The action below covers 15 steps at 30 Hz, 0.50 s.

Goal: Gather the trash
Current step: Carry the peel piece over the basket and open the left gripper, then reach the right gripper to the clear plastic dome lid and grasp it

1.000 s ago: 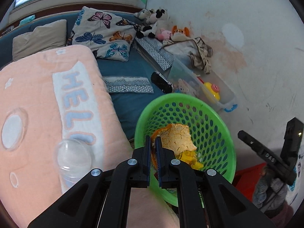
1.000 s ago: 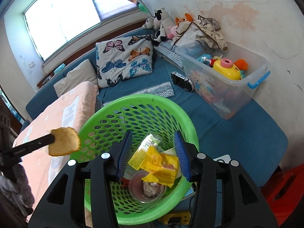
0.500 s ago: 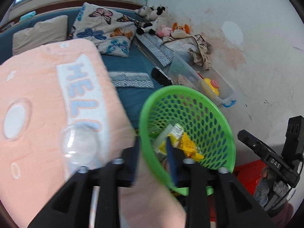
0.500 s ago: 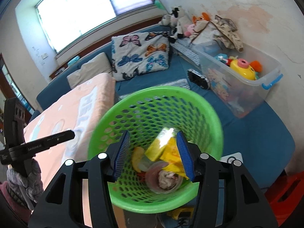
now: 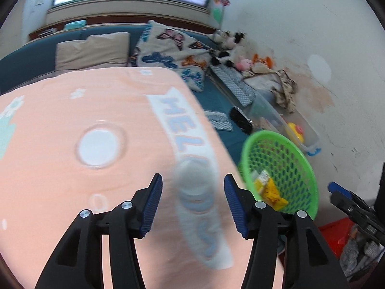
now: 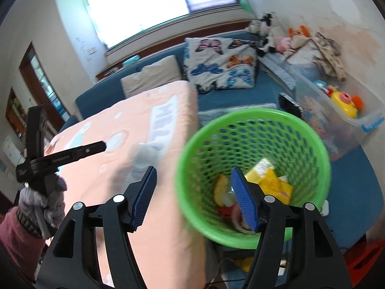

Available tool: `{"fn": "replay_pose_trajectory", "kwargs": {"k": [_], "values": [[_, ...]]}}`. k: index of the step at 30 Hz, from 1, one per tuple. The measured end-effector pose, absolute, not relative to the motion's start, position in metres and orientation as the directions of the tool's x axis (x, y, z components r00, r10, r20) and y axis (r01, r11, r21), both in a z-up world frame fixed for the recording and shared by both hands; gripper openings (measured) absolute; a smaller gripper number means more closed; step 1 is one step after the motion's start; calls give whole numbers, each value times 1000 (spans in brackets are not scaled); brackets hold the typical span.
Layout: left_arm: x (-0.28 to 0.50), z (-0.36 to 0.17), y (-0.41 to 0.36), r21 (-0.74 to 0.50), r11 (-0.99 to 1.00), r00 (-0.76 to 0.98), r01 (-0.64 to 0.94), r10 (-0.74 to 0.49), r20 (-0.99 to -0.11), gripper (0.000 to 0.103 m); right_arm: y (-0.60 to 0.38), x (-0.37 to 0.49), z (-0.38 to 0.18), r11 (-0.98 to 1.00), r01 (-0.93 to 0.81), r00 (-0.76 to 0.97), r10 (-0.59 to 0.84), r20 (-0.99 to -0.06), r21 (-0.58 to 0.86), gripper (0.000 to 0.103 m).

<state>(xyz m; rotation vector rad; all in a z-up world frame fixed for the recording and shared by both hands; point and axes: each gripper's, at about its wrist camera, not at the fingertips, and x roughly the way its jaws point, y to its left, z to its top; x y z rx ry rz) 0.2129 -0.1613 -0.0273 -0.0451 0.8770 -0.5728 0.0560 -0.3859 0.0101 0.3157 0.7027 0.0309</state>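
A clear plastic bottle lies blurred on the pink blanket, between the fingers of my open left gripper. A clear round lid lies further left on the blanket. The green mesh basket stands to the right and holds yellow wrappers. In the right wrist view my right gripper is open and empty above the basket's near left rim; the basket holds yellow wrappers and a cup. The bottle and my left gripper show at left.
A clear storage box of toys stands right of the basket on the blue couch. A butterfly pillow, a beige pillow and plush toys lie behind. A black device lies on the couch.
My left gripper dropped the yellow-brown scrap into the basket, opened, and swung left over the blanket to straddle the bottle. My right gripper shifted left toward the basket's rim.
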Motion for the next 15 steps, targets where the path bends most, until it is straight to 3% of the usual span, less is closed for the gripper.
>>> {"fn": "replay_pose_trajectory", "kwargs": {"k": [15], "values": [[237,-27,-70,-256,920,573,298,-387,-723,62,-298,121,5,971,-102,703,224,-675,216,74]]}}
